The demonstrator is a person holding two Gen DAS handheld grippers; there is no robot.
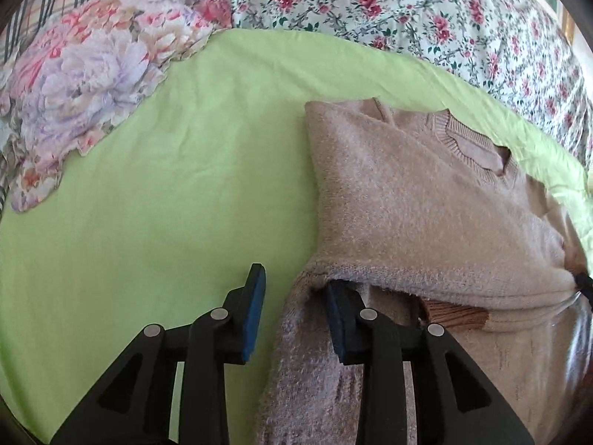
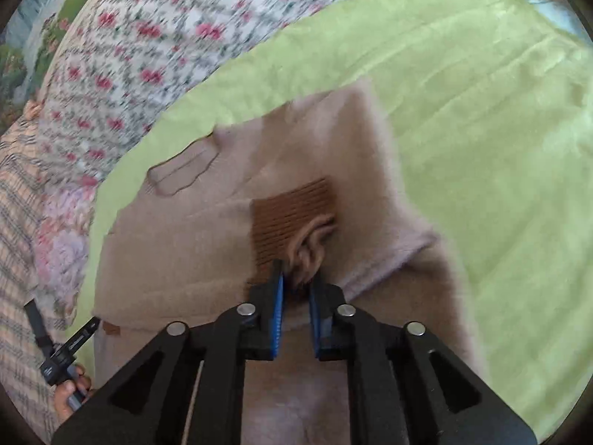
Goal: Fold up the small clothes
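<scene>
On a lime-green bedsheet (image 1: 155, 170) lies the fuzzy beige knit sweater (image 1: 418, 200), partly folded, neckline toward the far side, a sleeve trailing toward the near edge. My left gripper (image 1: 292, 296) stands partly open: the left blue pad hangs clear over bare sheet, the right pad is tucked under the folded sweater edge, touching it. No pinch there. My right gripper (image 2: 296, 289) is narrowed to a slim gap on a bunched pucker of the sweater's brown ribbed cuff (image 2: 292, 215), near the garment's middle; the wool sits between the pads and looks pinched. Far left, a crumpled pastel floral cloth (image 1: 85, 85) rests on the sheet. Beyond, a white rose-print cover (image 1: 426, 18). Right view is blurred. A hand (image 2: 68, 389) holds the left tool's handle at the near left.
</scene>
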